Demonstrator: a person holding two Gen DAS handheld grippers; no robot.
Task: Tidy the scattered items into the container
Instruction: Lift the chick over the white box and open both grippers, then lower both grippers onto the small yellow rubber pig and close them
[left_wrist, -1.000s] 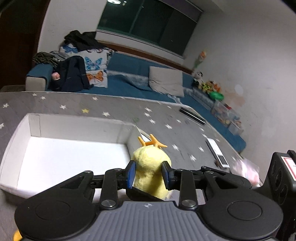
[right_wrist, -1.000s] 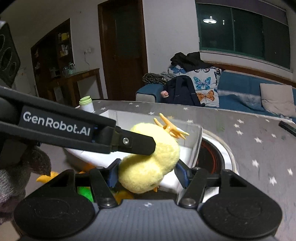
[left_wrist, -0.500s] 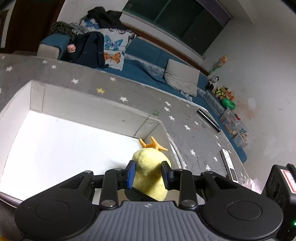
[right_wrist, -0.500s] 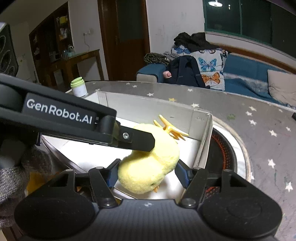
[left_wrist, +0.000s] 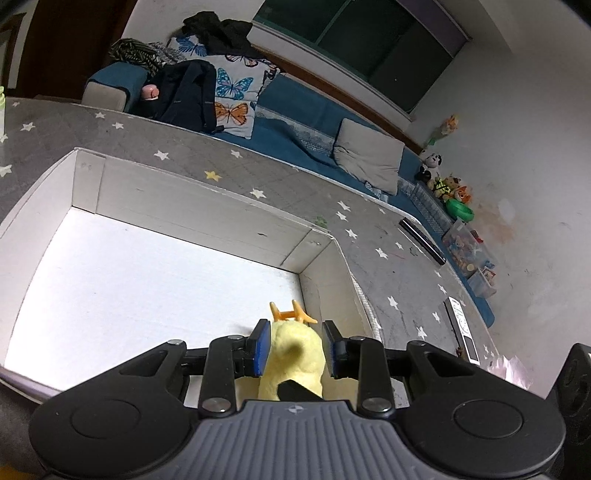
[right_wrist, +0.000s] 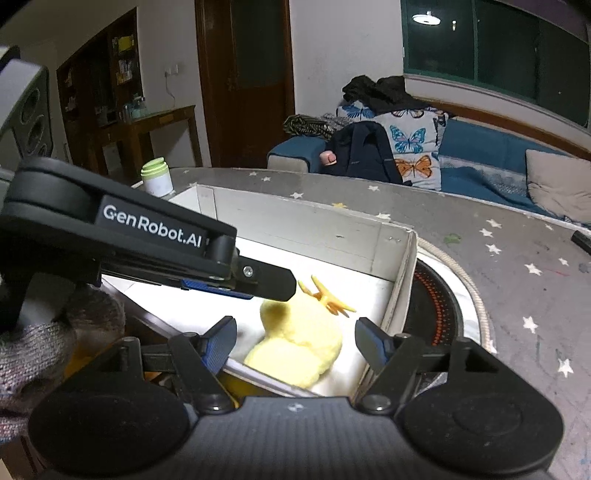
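A yellow plush toy (left_wrist: 293, 354) with orange feet sits low in the near right corner of the white cardboard box (left_wrist: 207, 218). My left gripper (left_wrist: 295, 347) has its blue pads against the plush's sides, and its jaws are opening. In the right wrist view the plush (right_wrist: 299, 343) lies on the box (right_wrist: 314, 229) floor. My right gripper (right_wrist: 295, 330) straddles it with its jaws opening, both pads clear of the plush. The left gripper's finger (right_wrist: 266, 282) crosses just above the toy.
The box stands on a grey star-patterned table. A round black-and-white disc (right_wrist: 436, 295) lies right of the box, a green-capped bottle (right_wrist: 157, 177) behind its far left corner. Two remotes (left_wrist: 461, 332) and a pink wrapper (left_wrist: 506, 369) lie to the right. A gloved hand (right_wrist: 33, 350) holds the left gripper.
Both grippers have sunk toward the box, bringing the plush from above its rim down inside. The right gripper's jaws have spread away from the plush.
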